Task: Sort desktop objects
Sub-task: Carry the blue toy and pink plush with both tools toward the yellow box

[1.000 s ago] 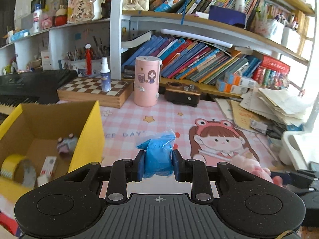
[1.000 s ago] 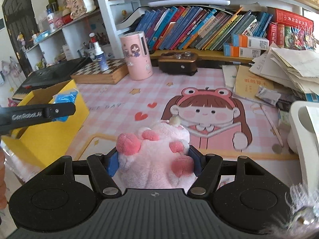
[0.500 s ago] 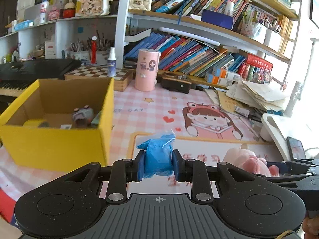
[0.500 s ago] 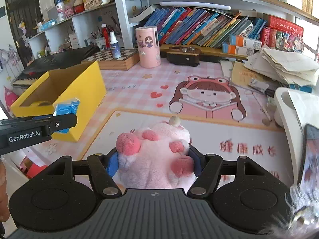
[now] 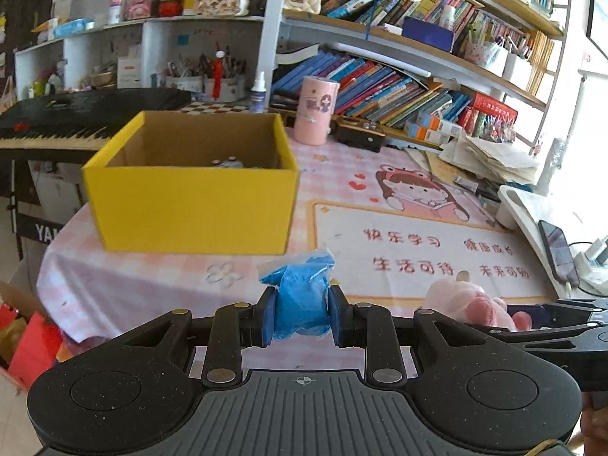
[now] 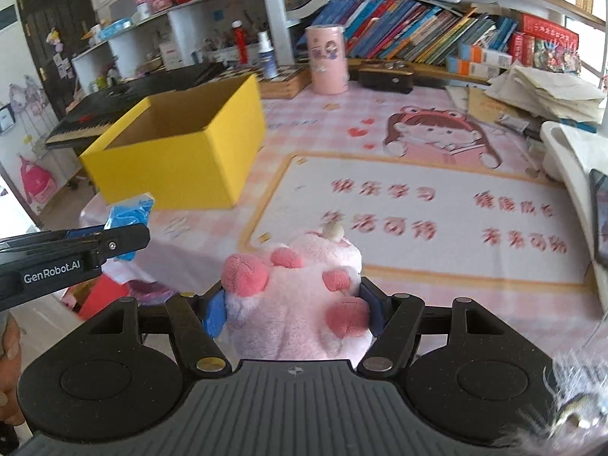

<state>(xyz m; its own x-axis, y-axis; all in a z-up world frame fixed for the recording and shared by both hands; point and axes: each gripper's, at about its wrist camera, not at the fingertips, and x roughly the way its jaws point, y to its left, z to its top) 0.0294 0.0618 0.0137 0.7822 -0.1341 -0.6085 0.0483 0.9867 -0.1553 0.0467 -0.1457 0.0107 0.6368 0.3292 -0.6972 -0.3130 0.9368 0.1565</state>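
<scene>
We noted both loads unsorted: left hand-held gripper (image 5: 300, 321) clamped a blue crinkled plastic packet (image 5: 300, 300), right hand-held gripper (image 6: 294, 313) held a pink plush toy (image 6: 300, 300); open yellow cardboard box (image 5: 190, 205) w/ few items already inside.

The left hand-held gripper (image 5: 301, 317) is clamped narrowly, the right hand-held gripper (image 6: 294, 313) clamped wider, both angled downward.

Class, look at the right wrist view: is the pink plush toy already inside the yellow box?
No. The pink plush toy sits clamped in the right gripper, outside the yellow box.

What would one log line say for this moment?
left gripper: shut on blue packet | right gripper: shut on pink plush toy | yellow box: open, ahead
</scene>
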